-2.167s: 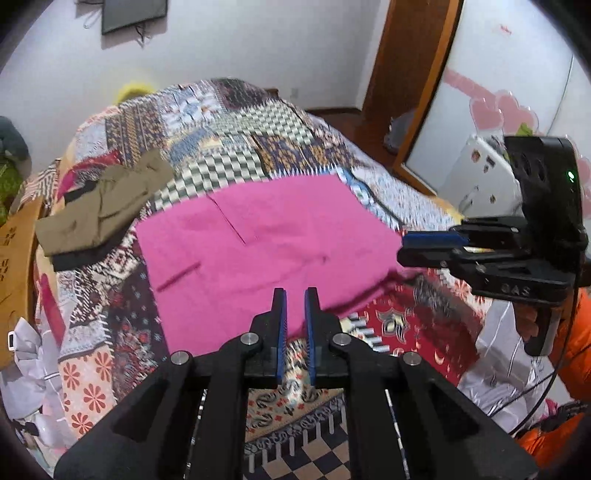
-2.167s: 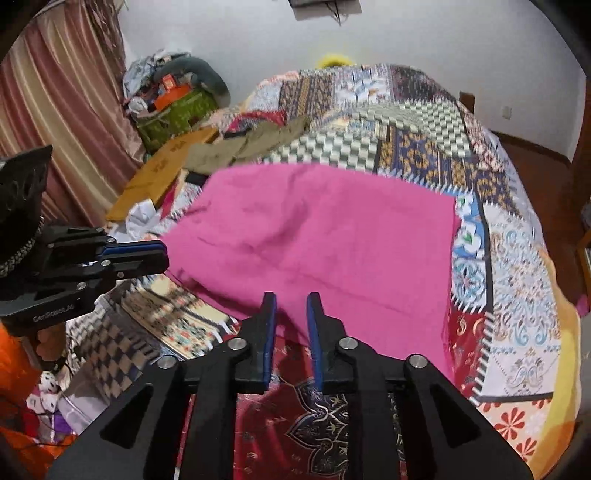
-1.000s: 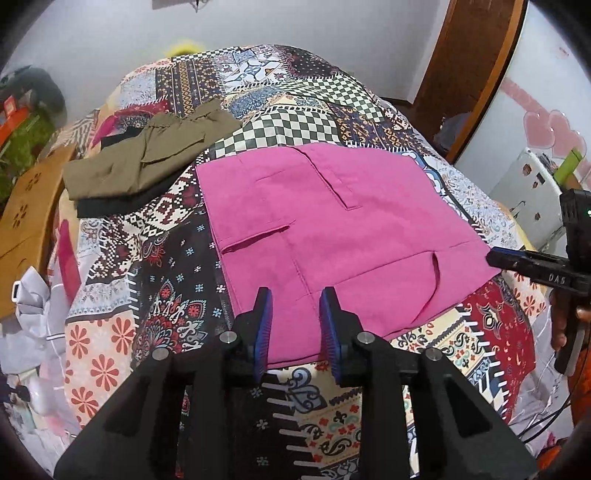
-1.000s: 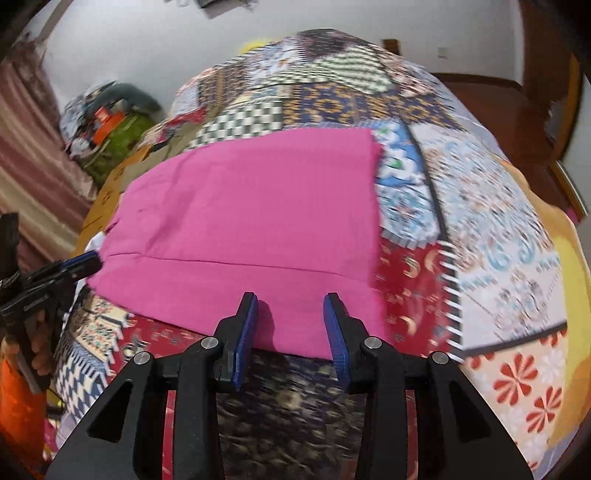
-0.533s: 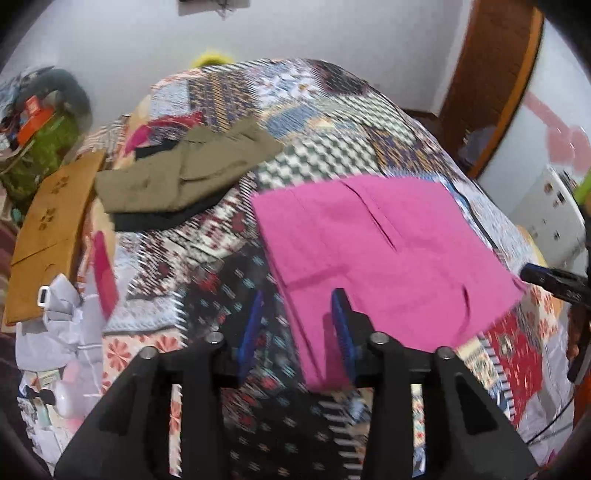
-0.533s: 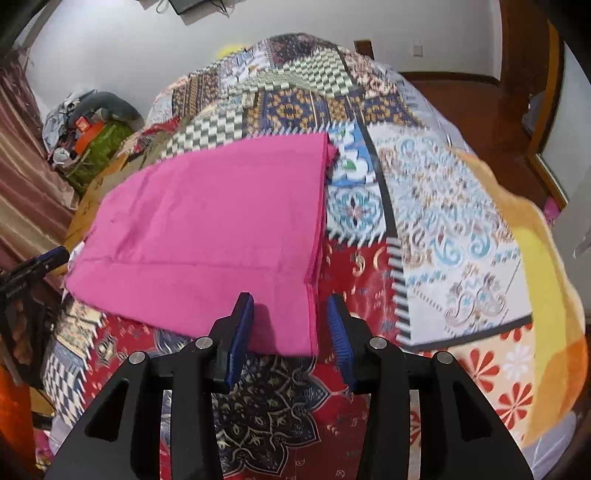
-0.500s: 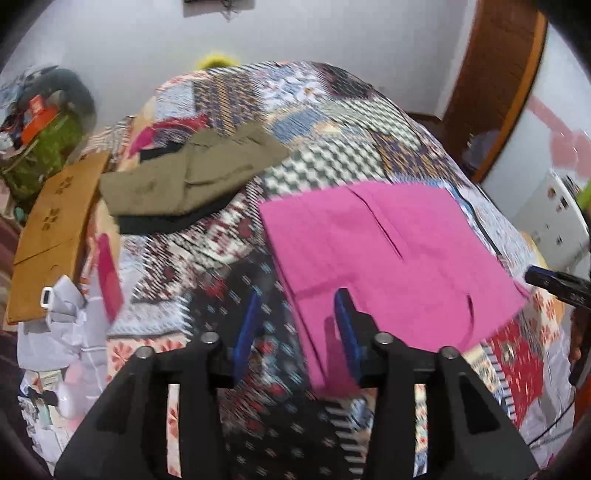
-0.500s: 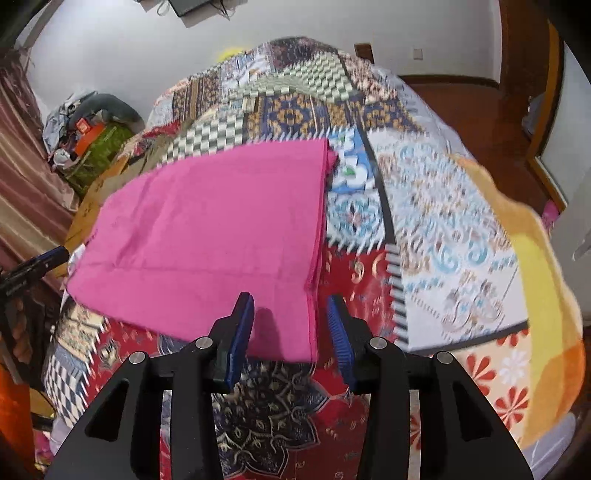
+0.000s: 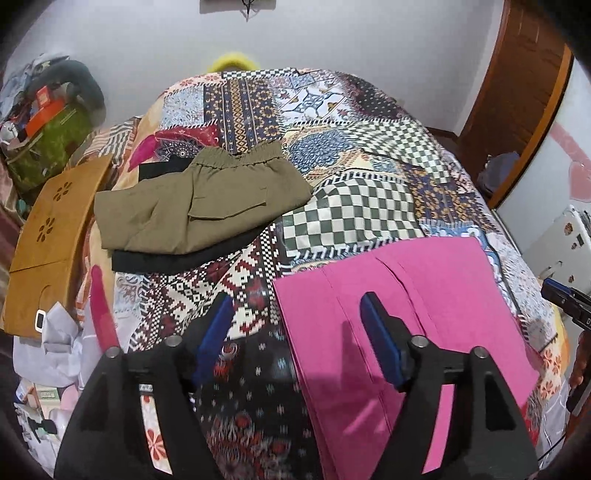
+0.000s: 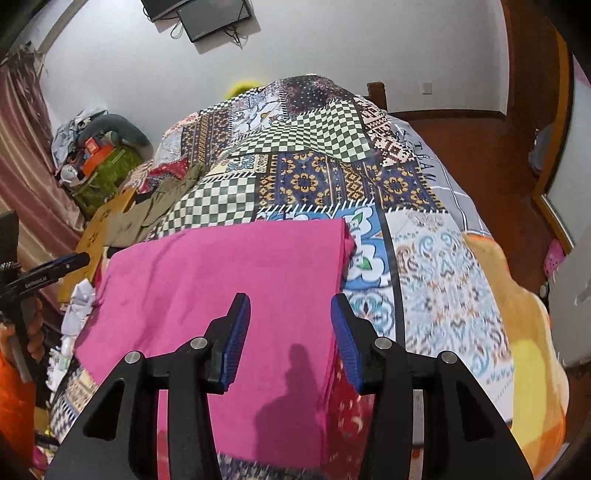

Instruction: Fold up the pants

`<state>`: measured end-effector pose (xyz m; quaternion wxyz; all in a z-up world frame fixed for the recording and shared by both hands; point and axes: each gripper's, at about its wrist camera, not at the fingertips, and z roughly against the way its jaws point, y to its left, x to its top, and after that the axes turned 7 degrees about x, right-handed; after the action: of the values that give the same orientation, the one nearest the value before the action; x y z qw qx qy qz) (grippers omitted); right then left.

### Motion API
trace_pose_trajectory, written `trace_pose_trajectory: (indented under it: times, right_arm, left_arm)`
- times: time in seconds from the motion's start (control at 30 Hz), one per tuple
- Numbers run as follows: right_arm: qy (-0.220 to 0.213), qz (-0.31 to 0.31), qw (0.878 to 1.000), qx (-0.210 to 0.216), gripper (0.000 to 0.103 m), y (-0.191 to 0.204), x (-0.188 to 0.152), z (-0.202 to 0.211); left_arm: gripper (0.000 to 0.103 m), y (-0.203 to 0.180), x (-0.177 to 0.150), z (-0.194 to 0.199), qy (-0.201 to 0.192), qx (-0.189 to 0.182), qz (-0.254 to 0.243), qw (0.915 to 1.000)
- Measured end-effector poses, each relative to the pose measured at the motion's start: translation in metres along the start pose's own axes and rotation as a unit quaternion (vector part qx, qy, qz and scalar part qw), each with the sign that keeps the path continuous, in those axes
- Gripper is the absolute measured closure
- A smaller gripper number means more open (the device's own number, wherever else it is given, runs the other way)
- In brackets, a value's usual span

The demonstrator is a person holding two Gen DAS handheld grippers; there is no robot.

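The pink pants lie flat and folded on the bed, occupying the lower right of the left wrist frame and the centre and lower left of the right wrist frame. The left tongs are spread wide and hold nothing; one blue pad hangs over the patterned cover, the other over the pink cloth, near its left edge. The right tongs are likewise spread and empty, poised above the right-hand portion of the garment, with their shadow falling on it. The left wrist view alone shows the seams and a slanted pocket line on the pink fabric, and a separate olive garment with a gathered elastic waistband resting on a black garment at centre left, well apart from the pink pants. It also shows a tan wooden board with flower-shaped cut-outs at the left edge. The right wrist view alone shows the pants' stacked layers at the upper right corner of the fold, a wall-mounted screen at the top, a striped curtain at left, and the wooden floor at right. The pink cloth looks matte and plain-woven; the bed cover is a patchwork of checkered and ornamental prints.
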<state>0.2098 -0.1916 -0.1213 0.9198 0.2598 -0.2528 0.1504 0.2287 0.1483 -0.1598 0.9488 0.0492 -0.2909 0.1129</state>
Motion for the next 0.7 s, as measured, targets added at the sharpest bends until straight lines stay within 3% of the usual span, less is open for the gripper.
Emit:
trace_pose_trajectory:
  times: [0.07, 0.27, 0.7]
  right_arm:
    - [0.005, 0.0, 1.0, -0.002, 0.058, -0.004, 0.005, -0.008]
    - [0.012, -0.008, 1.0, -0.01, 0.05, -0.021, 0.019, -0.031]
    - [0.082, -0.03, 0.996, -0.009, 0.05, -0.059, 0.051, -0.121]
  left_arm:
    - [0.017, 0.001, 0.005, -0.011, 0.004, 0.01, 0.005, 0.9999]
    - [0.016, 0.005, 0.016, -0.043, 0.031, 0.002, 0.021, 0.9993]
    - [0.013, 0.011, 0.008, -0.095, 0.108, -0.067, 0.064, 0.9899]
